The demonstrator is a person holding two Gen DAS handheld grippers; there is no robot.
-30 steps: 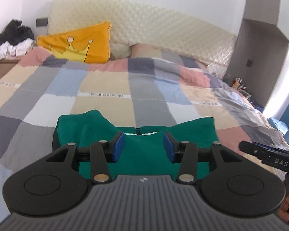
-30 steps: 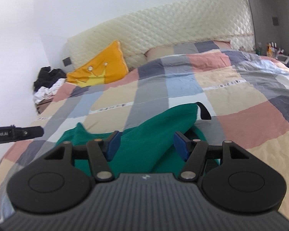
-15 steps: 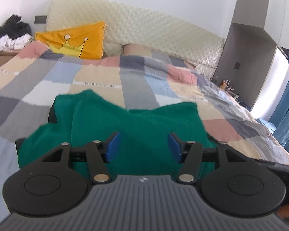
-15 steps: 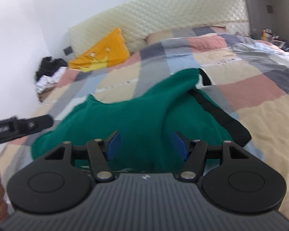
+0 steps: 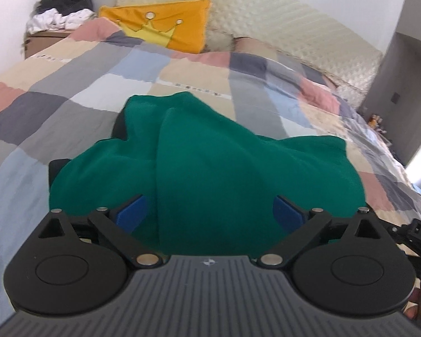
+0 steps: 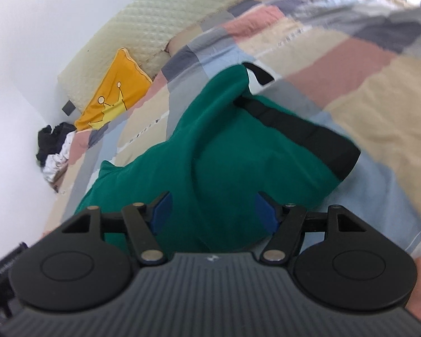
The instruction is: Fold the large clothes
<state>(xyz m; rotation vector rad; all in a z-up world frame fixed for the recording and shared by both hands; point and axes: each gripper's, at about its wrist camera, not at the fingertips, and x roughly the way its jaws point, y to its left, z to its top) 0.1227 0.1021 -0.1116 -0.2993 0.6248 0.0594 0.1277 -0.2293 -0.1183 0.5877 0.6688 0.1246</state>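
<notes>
Left wrist: green garment (image 5: 210, 163) on bed (image 5: 70, 90)

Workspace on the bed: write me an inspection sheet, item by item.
Surface: bed with a patchwork quilt, rumpled, pastel and grey squares.
Job's things: green garment with a black band, bunched on the quilt, not yet flat.
Clutter: yellow crown cushion at the headboard; pile of dark and white clothes on a side stand.
Grippers: left gripper wide open, jaws have just been opening, cloth lies between the fingers ungripped; right gripper open, also opening, over the cloth.
Cables: nothing seen.
Surroundings: quilted cream headboard, white wall, grey wardrobe.
</notes>
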